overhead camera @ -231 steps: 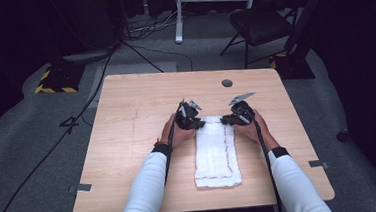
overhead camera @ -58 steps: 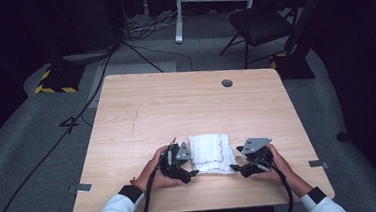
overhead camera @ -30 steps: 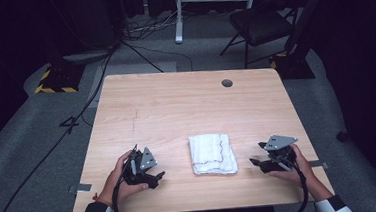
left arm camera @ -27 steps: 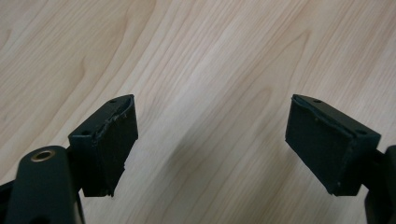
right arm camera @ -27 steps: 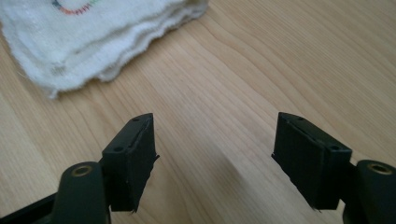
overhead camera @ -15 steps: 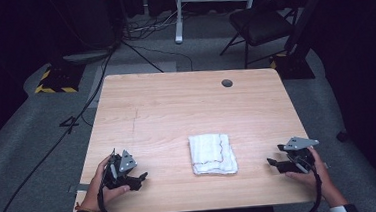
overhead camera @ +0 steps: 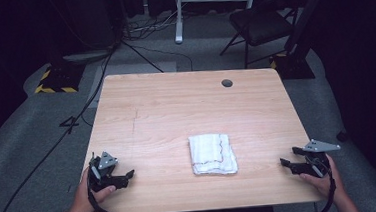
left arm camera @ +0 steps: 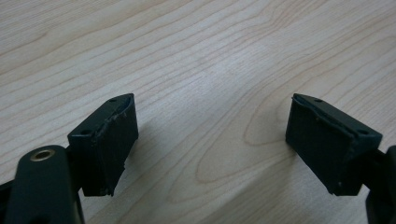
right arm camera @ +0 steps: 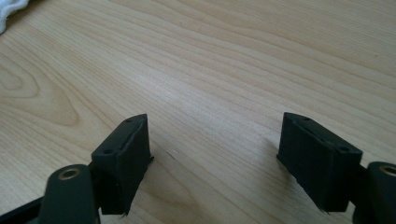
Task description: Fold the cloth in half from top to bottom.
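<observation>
Towel (overhead camera: 212,154) was folded into a compact white rectangle with a thin red line near its right edge, lying flat on the table (overhead camera: 186,106) a bit right of centre in the near half, well apart from both grippers.

Table was light wood with a small dark round hole (overhead camera: 227,83) near the far right edge. Grey floor around it, with cables, a black chair (overhead camera: 260,23) and a yellow-black striped block (overhead camera: 54,81) beyond the far side.

Left hand (overhead camera: 84,196) came in from the bottom-left corner, wrapped round the left gripper (overhead camera: 126,176) at the near-left corner of the table, jaws pointed right, toward the towel. Right hand (overhead camera: 326,181) sat at the near-right edge, holding the right gripper (overhead camera: 284,163) with jaws pointed left, toward the towel. Grey three-cornered plate was on top of each gripper, cable looping down off the near edge.

Left gripper view: left gripper (left arm camera: 210,140) jaws were spread wide, bare wood grain between them, nothing pinched. High view was too coarse to show the jaw gap.

Right gripper view: right gripper (right arm camera: 215,158) jaws were likewise spread wide and empty, low over the wood. A white scrap of the towel (right arm camera: 8,10) showed in the top-left corner, far ahead of the jaws. The left gripper view had just table grain ahead.
</observation>
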Available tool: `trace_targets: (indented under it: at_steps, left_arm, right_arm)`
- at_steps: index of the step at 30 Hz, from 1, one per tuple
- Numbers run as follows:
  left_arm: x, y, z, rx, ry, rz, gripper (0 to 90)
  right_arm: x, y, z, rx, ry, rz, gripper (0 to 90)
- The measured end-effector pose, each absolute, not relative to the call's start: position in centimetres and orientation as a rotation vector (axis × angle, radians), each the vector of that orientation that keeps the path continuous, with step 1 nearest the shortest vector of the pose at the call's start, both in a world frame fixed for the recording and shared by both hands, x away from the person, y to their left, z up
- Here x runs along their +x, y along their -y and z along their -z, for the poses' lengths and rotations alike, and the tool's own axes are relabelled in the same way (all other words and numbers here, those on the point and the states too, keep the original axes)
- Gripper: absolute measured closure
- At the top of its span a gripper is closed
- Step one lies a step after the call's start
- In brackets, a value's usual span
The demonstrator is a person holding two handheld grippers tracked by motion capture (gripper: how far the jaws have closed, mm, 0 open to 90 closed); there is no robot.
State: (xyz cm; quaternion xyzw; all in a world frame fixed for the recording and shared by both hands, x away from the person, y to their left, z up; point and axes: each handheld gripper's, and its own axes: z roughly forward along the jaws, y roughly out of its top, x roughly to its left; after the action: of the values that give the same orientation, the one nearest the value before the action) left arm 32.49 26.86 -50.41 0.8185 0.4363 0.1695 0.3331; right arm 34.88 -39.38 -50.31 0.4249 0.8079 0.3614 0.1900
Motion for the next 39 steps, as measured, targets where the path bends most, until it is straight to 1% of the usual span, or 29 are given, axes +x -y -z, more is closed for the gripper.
trace_targets:
  at_steps: [7, 39]
  left_arm:
    - [32.40, -26.79, 50.44, 2.124, -1.159, -0.442, 17.2]
    - [32.42, -27.20, 50.43, 2.132, -1.134, -0.425, 17.3]
  right_arm:
    - [34.84, 39.33, 50.32, 1.199, -2.264, -1.009, 24.6]
    - [34.80, 39.34, 50.32, 1.206, -2.258, -1.009, 24.6]
